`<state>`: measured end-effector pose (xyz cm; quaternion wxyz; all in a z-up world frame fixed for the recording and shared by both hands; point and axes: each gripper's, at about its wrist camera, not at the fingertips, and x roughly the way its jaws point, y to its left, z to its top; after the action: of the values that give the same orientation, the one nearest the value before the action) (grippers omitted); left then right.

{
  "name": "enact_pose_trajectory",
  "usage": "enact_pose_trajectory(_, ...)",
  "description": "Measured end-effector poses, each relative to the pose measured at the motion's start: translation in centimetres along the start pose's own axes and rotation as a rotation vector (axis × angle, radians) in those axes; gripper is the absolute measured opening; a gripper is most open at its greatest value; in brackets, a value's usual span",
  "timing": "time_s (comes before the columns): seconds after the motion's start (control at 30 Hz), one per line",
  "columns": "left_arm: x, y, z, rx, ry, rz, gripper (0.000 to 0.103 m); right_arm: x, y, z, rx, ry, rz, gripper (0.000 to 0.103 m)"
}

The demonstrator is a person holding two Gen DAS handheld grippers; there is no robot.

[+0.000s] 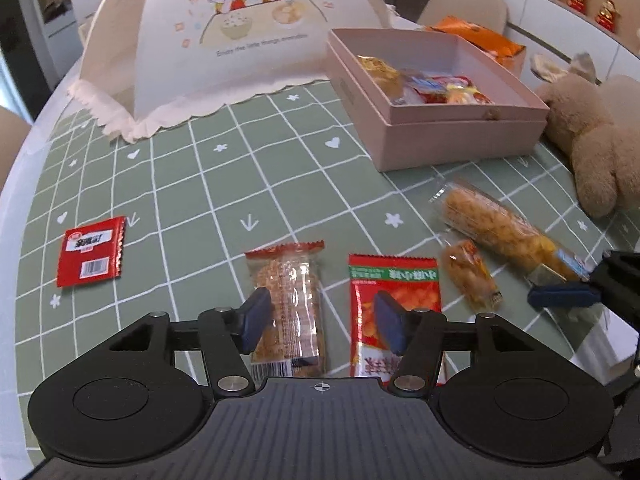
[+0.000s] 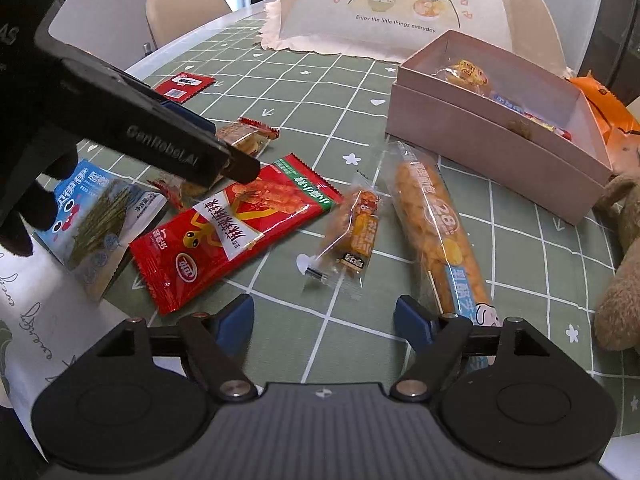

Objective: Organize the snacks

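A pink box holds several wrapped snacks at the back right. Loose snacks lie on the green checked cloth: a small red packet, a clear biscuit pack, a red-green packet, a small orange pack, a long clear tube of orange snacks, and a blue-white packet. My left gripper is open and empty over the biscuit pack and red-green packet. My right gripper is open and empty, before the small orange pack.
A fabric food cover with cartoon children stands at the back. A plush toy lies right of the box. An orange bag is behind the box. The table edge runs along the left.
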<state>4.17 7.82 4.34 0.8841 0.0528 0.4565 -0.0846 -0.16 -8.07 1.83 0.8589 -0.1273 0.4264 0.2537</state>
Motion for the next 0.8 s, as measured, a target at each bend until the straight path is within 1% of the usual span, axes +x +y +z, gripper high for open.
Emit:
enact_pose_trajectory(0.07, 0.1, 0.5, 0.1, -0.013, 0.006, 0.015, 0.062, 0.0, 0.0, -0.1, -0.002, -0.004, 0.001, 0.081)
enact_pose_trajectory(0.2, 0.6, 2.5, 0.1, -0.088, 0.029, 0.055, 0.061, 0.0, -0.1, 0.0, 0.0, 0.0, 0.002, 0.081)
enact_pose_trajectory(0.27, 0.9, 3.3, 0.0, -0.126, 0.044, 0.048, 0.06, 0.1, -0.2, 0.2, 0.0, 0.009, 0.011, 0.081)
enact_pose_trajectory(0.33, 1.2, 4.0, -0.2, -0.162, 0.057, 0.021, 0.06, 0.2, -0.6, 0.7, 0.014, 0.019, 0.044, 0.081)
enact_pose_trajectory(0.4, 1.0, 4.5, -0.3, -0.19, 0.044, 0.0, 0.053, 0.2, -1.2, 1.5, 0.055, 0.016, 0.078, 0.08)
enact_pose_trajectory(0.43, 0.8, 4.6, -0.4, -0.199, 0.037, -0.013, 0.044, 0.1, -1.4, 1.9, 0.071, 0.004, 0.079, 0.078)
enact_pose_trajectory(0.47, 0.7, 4.6, -0.3, -0.202, 0.03, -0.021, 0.042, 0.0, -1.5, 2.4, 0.082, -0.015, 0.072, 0.073)
enact_pose_trajectory(0.5, 0.5, 4.5, -0.4, -0.199, 0.023, -0.025, 0.042, 0.0, -1.5, 3.0, 0.079, -0.033, 0.062, 0.071)
enact_pose_trajectory(0.57, 0.0, 4.2, -0.3, -0.192, 0.011, -0.034, 0.041, 0.4, -1.1, 3.8, 0.043, -0.049, 0.038, 0.06)
enact_pose_trajectory(0.63, -0.5, 3.9, -0.3, -0.201, 0.002, -0.055, 0.041, 1.3, -0.9, 4.6, 0.017, -0.048, 0.002, 0.053)
enact_pose_trajectory(0.7, -1.2, 3.5, -0.3, -0.205, -0.008, -0.079, 0.041, 2.2, -1.2, 4.9, 0.02, -0.033, -0.002, 0.047)
enact_pose_trajectory(0.73, -1.6, 3.2, -0.3, -0.206, -0.012, -0.088, 0.041, 2.5, -1.4, 5.1, 0.026, -0.022, 0.003, 0.04)
enact_pose_trajectory(0.77, -2.0, 2.9, -0.4, -0.206, -0.015, -0.1, 0.041, 2.4, -1.6, 5.1, 0.031, -0.02, 0.016, 0.027)
enact_pose_trajectory(0.8, -2.5, 2.5, -0.3, -0.202, -0.016, -0.115, 0.041, 2.2, -1.7, 5.2, 0.029, -0.011, 0.017, 0.022)
